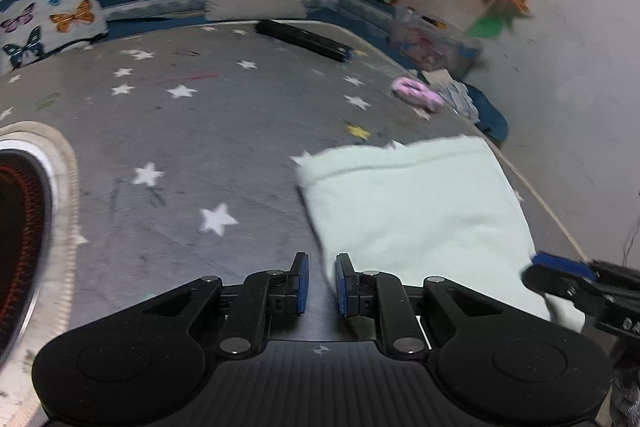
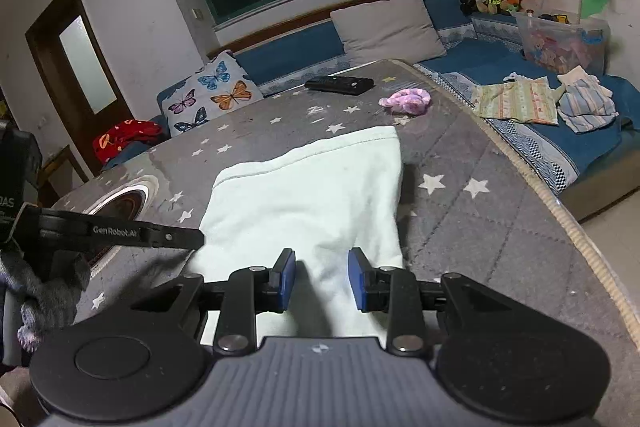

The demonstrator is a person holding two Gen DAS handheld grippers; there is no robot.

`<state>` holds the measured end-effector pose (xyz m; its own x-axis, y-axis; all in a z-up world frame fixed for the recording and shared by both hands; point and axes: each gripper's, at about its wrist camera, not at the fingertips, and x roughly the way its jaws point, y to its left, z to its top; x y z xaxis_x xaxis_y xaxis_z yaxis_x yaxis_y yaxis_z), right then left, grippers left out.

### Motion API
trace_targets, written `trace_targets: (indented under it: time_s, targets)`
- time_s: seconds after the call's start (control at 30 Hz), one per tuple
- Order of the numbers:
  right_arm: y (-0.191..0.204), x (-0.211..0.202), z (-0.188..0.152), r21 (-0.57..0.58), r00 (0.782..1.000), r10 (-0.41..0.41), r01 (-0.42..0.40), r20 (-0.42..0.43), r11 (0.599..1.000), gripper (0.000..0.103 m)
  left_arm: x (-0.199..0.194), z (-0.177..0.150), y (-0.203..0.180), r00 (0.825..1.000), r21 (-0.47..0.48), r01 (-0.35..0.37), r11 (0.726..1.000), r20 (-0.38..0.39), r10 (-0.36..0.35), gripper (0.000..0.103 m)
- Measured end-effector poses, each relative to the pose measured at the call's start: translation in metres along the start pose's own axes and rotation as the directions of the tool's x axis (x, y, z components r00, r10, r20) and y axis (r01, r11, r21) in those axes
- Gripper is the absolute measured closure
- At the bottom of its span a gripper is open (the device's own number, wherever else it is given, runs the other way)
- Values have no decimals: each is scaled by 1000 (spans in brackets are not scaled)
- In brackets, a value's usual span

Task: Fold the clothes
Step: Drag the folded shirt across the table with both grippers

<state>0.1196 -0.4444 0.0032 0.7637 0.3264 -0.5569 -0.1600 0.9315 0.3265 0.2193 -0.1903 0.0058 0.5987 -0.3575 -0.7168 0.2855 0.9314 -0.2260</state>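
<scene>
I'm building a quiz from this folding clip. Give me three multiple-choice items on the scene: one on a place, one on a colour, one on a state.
1. Where does the black remote lie?
A. on the star-patterned mat
B. on the blue couch
C. on the floor

2. What colour is the folded cloth?
A. red
B. pale mint
C. navy

3. How does the folded cloth lie?
A. hanging
B. crumpled
C. flat on the mat

Answers: 1 A, it rests at the star-patterned mat's far end. 2 B, pale mint in both views. 3 C, spread flat with a straight folded edge.
</scene>
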Motion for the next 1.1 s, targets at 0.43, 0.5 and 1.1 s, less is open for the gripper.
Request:
trace_targets:
  time_s: [0.43, 0.5, 1.1]
  targets:
    - [68, -23, -40, -371, 999, -43, 30, -27, 928, 51, -2, -8, -23, 1000, 85, 31, 996, -7, -31, 86]
    - [79, -28, -43, -422, 999, -52, 44, -8, 906, 52, -6, -10, -24, 1000, 102, 29, 994, -5, -28, 85]
    - [126, -21, -70, -501, 997, 42, -69, -64, 863, 51, -34, -50, -26, 1000, 190, 24, 982, 7, -26, 85]
